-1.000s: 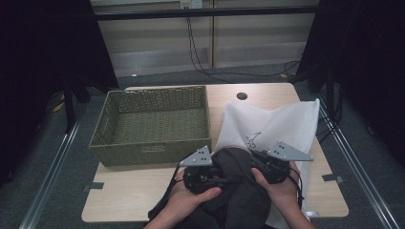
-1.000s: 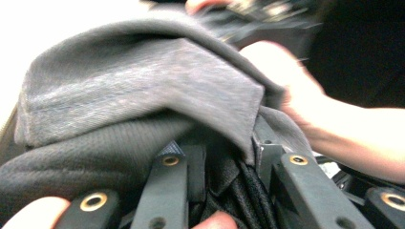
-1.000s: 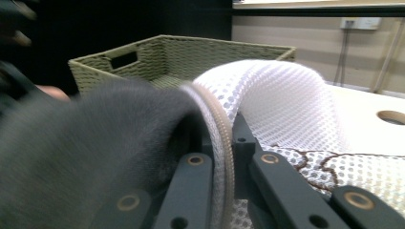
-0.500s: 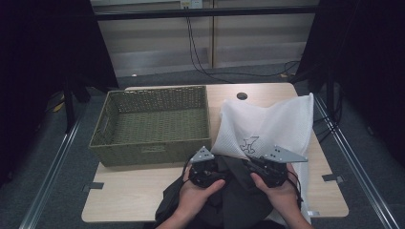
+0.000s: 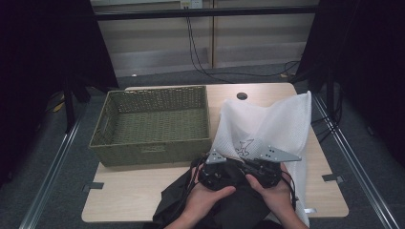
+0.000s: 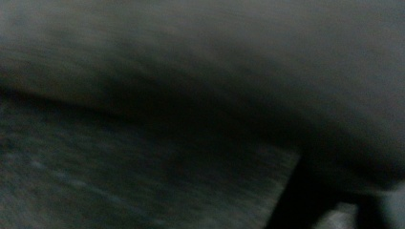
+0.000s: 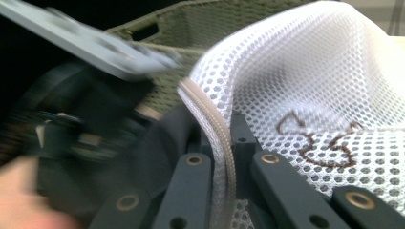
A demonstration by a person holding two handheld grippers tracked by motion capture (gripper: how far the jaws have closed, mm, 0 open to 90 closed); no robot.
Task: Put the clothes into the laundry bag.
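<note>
White mesh laundry bag (image 5: 267,129) stands on the right of the counter (image 5: 143,191), its zipped edge (image 7: 217,143) pinched in the closed jaws of the right gripper (image 5: 265,172). A brown stitched mark on the mesh is no readable word. The left gripper (image 5: 217,174) sits over dark clothing (image 5: 229,205) at the near edge; its jaws have just been opening, their hold hidden by blur. A green woven basket (image 5: 153,124) stands left.

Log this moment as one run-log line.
right gripper: shut on mesh bag rim | left gripper: jaws just been opening, at dark garment | basket: behind, left
</note>
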